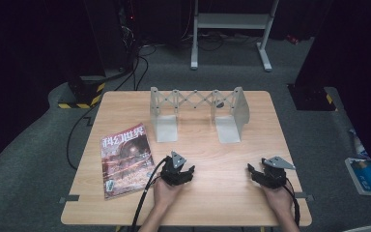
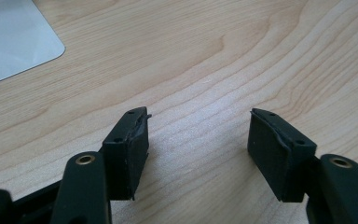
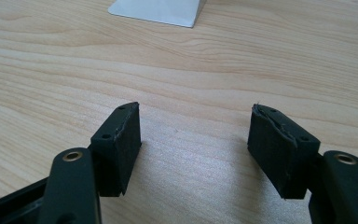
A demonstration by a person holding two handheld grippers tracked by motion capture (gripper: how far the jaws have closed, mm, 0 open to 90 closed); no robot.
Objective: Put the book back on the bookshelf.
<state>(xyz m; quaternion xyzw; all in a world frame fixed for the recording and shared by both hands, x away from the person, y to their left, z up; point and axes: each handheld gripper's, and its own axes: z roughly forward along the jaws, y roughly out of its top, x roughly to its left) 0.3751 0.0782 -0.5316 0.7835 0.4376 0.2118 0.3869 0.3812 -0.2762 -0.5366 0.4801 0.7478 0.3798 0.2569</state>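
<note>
A magazine [image 1: 126, 159] with a reddish cover lies flat near the table's left edge. At the back of the table stands a grey metal expanding book rack [image 1: 196, 112] with two upright end plates. My left gripper [image 1: 186, 170] rests low over the wood just right of the magazine, jaws open, nothing between them [image 2: 199, 140]. My right gripper [image 1: 251, 170] sits near the front right, also open and empty [image 3: 196, 135], pointing toward the table's middle. A corner of the rack's base plate [image 2: 14, 37] shows at the top left of the left gripper view, and another base plate [image 3: 161, 11] at the top of the right gripper view.
The wooden table [image 1: 212, 193] has bare wood between the two grippers and in front of the rack. A hand holds each gripper from the near edge. Beyond the table stand a metal frame [image 1: 232, 29] and cables on the dark floor.
</note>
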